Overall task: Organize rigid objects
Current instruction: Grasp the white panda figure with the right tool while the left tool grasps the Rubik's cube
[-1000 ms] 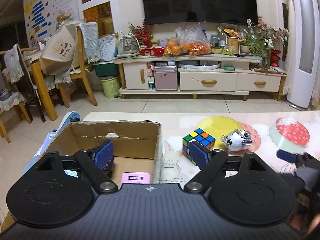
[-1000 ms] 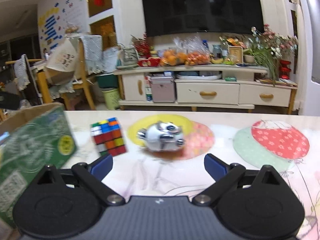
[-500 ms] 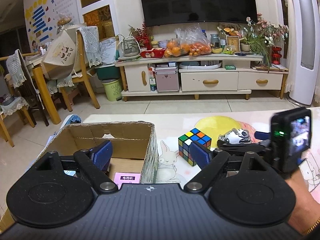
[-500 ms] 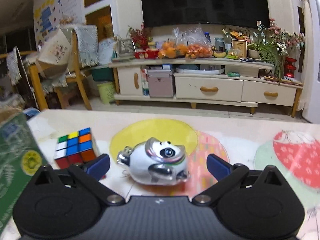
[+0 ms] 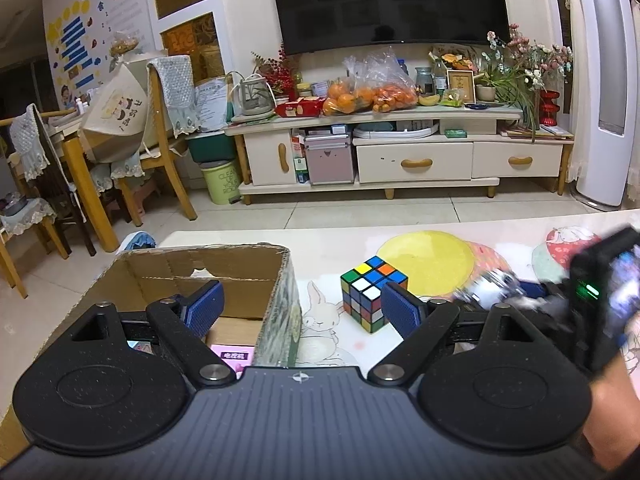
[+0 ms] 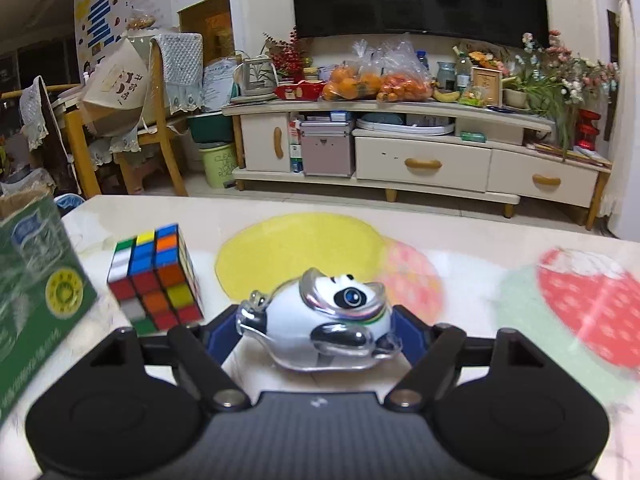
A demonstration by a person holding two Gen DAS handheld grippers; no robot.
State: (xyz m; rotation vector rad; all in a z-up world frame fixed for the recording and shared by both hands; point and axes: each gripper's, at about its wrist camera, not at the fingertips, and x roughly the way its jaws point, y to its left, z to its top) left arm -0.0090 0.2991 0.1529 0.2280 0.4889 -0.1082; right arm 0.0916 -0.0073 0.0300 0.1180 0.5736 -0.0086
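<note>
Here, "CLEAN" is read on a green bin (image 5: 222,182). A glossy white-and-chrome panda toy (image 6: 320,322) on the table (image 6: 280,212) is flanked by the just-closing right gripper (image 6: 316,334) pads; contact can't be confirmed. Left gripper (image 5: 300,310) jaws are held wide, w/ nothing between, over the cardboard box (image 5: 276,280) rim, beside a Rubik's cube (image 5: 372,298).

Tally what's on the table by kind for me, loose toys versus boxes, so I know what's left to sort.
Puzzle cubes: 1, the Rubik's cube, loose beside the box.
Panda figurines: 1, the panda toy, between the right gripper fingers.
Cardboard boxes: 1, the open cardboard box; its contents are mostly hidden.
Total: 3
</note>
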